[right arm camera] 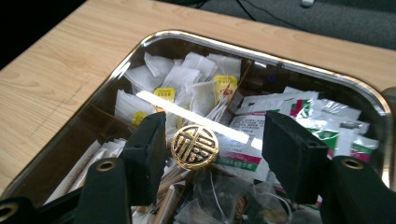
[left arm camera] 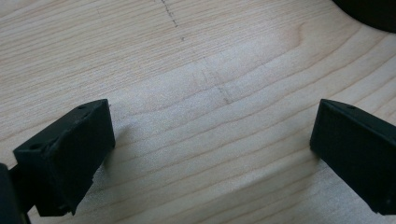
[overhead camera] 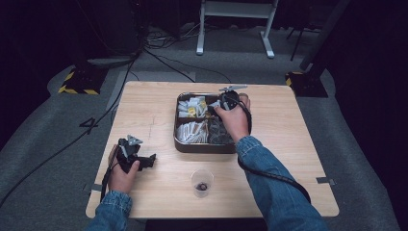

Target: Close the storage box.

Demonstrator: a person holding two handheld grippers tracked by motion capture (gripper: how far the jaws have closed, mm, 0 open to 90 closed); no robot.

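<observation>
A metal tray [overhead camera: 204, 149] with compartments sits at the back middle of the wooden table [overhead camera: 144, 106]. In the right gripper view the tray rim [right arm camera: 261, 49] frames white tea bags [right arm camera: 187, 79] with yellow tags and printed sachets [right arm camera: 327, 116]. A round gold knob [right arm camera: 194, 146] with an embossed emblem stands at the tray's centre, under a bright streak of reflection. My right gripper [right arm camera: 215, 135] has this knob between its jaws, close to the left one, with a wide gap to the right one. From above, the right gripper [overhead camera: 230, 98] is over the tray's far right part. My left gripper [overhead camera: 146, 161] rests open over bare wood [left arm camera: 212, 135].
A clear plastic cup [overhead camera: 202, 183] with something dark inside stands near the front edge, between the two arms. A dark rounded edge [left arm camera: 369, 11] shows at the top right of the left gripper view. Cables and stand feet lie on the floor beyond the table.
</observation>
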